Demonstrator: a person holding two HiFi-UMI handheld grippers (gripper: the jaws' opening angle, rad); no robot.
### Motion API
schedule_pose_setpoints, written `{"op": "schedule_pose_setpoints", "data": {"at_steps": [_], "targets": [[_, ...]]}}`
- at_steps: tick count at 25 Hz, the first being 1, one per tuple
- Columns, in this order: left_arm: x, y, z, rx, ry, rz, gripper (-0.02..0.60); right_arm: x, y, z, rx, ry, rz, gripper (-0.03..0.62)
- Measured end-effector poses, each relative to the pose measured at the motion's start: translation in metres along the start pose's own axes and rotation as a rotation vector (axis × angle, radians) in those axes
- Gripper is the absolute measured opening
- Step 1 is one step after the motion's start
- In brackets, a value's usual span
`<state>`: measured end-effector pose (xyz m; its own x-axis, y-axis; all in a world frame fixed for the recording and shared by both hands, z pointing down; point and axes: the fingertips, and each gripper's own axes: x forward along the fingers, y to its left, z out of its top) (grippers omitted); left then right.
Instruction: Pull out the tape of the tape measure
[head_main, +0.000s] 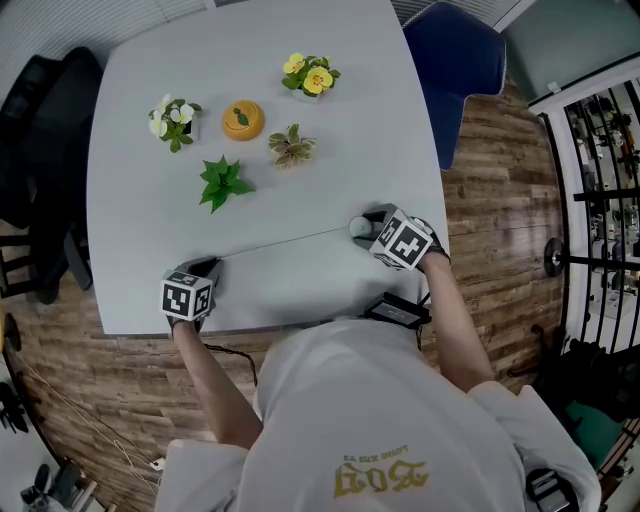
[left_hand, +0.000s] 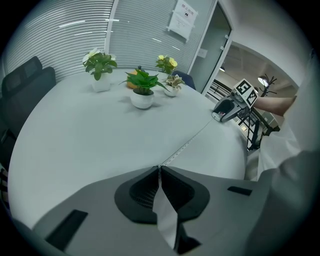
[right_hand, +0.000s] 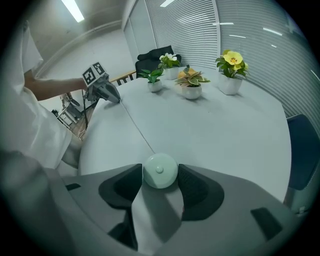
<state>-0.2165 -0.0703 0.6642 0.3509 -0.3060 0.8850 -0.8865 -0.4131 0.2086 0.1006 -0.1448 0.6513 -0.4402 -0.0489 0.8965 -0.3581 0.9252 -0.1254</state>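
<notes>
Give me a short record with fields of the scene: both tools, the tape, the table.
left tool: shut on the end of the tape
right tool: shut on the tape measure, a round pale case
tape: pulled out, stretched over the table between the tools
table: pale; four small potted plants and an orange round object on the far side

Looks like an office meeting room: round white table (head_main: 350, 90), dark office chair (head_main: 45, 120) beside it, slatted blinds (left_hand: 60, 35) behind it, potted plants (head_main: 222, 183) on it.
</notes>
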Motion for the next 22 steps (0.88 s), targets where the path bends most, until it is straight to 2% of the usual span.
{"op": "schedule_pose_setpoints", "data": {"at_steps": [5,7,9,13,15,17,22], "targets": [[-0.001,0.001,-0.002,-0.013,-0.005,0.009,0.021,-0.002,0.002,-0.002,0.021,0.0,0.001,0.252],[-0.003,0.003,-0.002,-0.023,-0.01,0.015,0.093,-0.006,0.001,0.001,0.037,-0.022,-0.01,0.253],[-0.005,0.004,-0.002,-0.027,-0.017,0.027,0.123,-0.014,-0.001,0.007,0.081,-0.072,-0.026,0.253],[-0.009,0.007,-0.001,-0.04,-0.052,0.057,0.176,-0.033,-0.009,0.032,0.221,-0.245,-0.061,0.253],[-0.018,0.009,0.006,-0.057,-0.111,0.086,0.181,-0.043,-0.009,0.042,0.269,-0.317,-0.074,0.253],[-0.028,0.008,0.024,-0.074,-0.203,0.104,0.181,-0.053,-0.007,0.051,0.305,-0.374,-0.083,0.248],[-0.053,-0.024,0.086,-0.075,-0.453,0.068,0.13,-0.075,-0.001,0.073,0.378,-0.494,-0.114,0.196]]}}
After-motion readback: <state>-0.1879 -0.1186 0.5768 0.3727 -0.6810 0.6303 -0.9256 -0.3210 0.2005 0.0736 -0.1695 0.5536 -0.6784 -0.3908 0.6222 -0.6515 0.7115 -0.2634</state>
